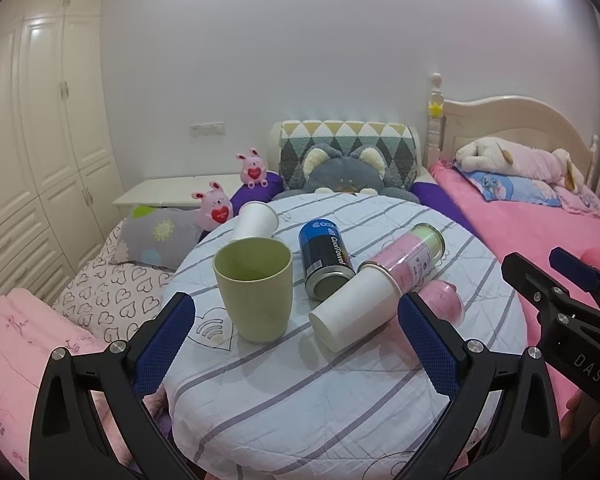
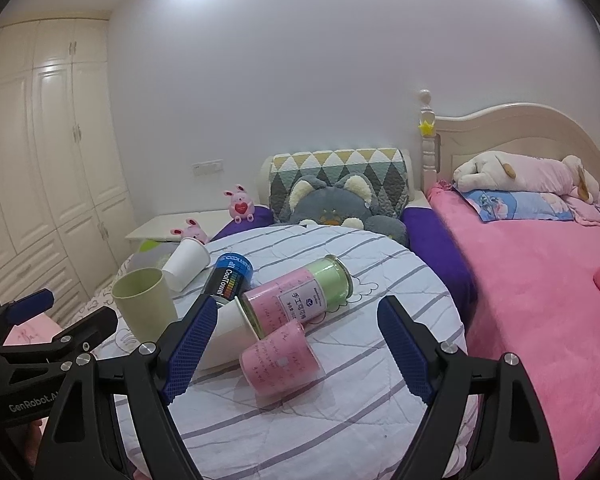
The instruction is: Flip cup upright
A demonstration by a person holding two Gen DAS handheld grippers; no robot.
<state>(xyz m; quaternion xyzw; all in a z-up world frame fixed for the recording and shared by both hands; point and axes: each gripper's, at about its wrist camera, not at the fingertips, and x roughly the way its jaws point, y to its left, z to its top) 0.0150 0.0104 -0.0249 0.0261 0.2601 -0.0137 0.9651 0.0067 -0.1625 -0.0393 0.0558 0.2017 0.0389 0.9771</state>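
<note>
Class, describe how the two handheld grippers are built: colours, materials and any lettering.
Both the left gripper and right gripper have black plastic frames, silver screws and blue dimpled pads on the jaws. White lettering reads "DAS" and "GenRobot.AI".

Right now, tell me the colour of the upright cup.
Pale green cup, clearest in the left wrist view.

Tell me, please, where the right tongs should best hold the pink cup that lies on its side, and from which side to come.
Grip the pink cup across its side wall, near the middle. It lies tipped over in front of the open right tongs, with bare cloth to its right, so come from above and the near side. The white cup crowds its left.
</note>
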